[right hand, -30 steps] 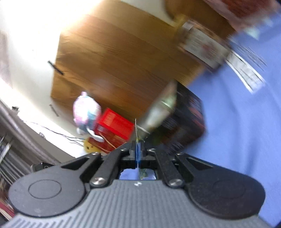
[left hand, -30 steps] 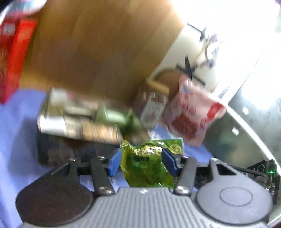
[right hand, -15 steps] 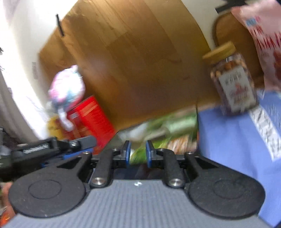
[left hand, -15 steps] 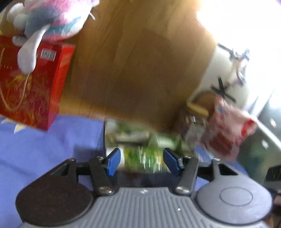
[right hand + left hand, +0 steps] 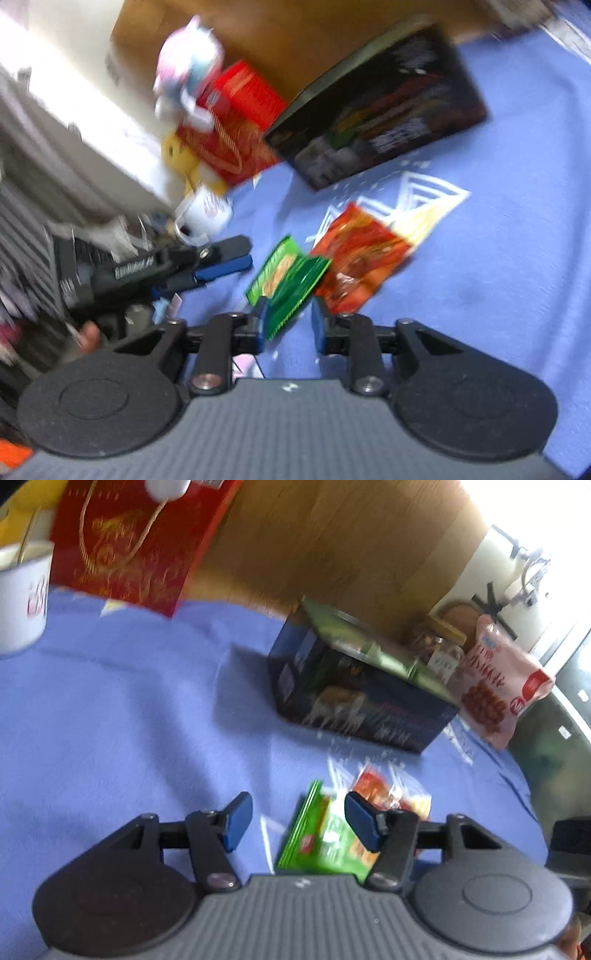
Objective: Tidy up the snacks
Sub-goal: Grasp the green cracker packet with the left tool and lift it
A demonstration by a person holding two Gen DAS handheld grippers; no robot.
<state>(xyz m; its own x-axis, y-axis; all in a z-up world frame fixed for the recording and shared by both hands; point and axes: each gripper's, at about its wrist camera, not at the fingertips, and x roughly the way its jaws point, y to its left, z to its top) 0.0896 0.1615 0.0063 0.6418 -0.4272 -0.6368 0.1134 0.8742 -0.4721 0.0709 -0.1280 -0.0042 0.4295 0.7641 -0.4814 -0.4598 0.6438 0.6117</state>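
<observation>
A green snack packet (image 5: pixel 325 840) lies flat on the blue cloth, with a red-orange packet (image 5: pixel 388 792) beside it. My left gripper (image 5: pixel 295 821) is open and empty above the cloth, the green packet just under its right finger. My right gripper (image 5: pixel 288 319) is open and empty, hovering over the near end of the green packet (image 5: pixel 290 275); the red-orange packet (image 5: pixel 358 258) lies to its right. The left gripper also shows in the right wrist view (image 5: pixel 221 260). A dark box (image 5: pixel 354 698) holds green packets.
A pink-white snack bag (image 5: pixel 498 690) and a nut jar (image 5: pixel 439 653) stand behind the dark box (image 5: pixel 380 122). A red gift bag (image 5: pixel 136 542) and a white cup (image 5: pixel 22 598) stand at the far left. A wooden panel backs the table.
Both grippers have pulled back from the dark box and tilted down toward the cloth. The right gripper, earlier shut on something thin, has opened. The two loose packets have come into view.
</observation>
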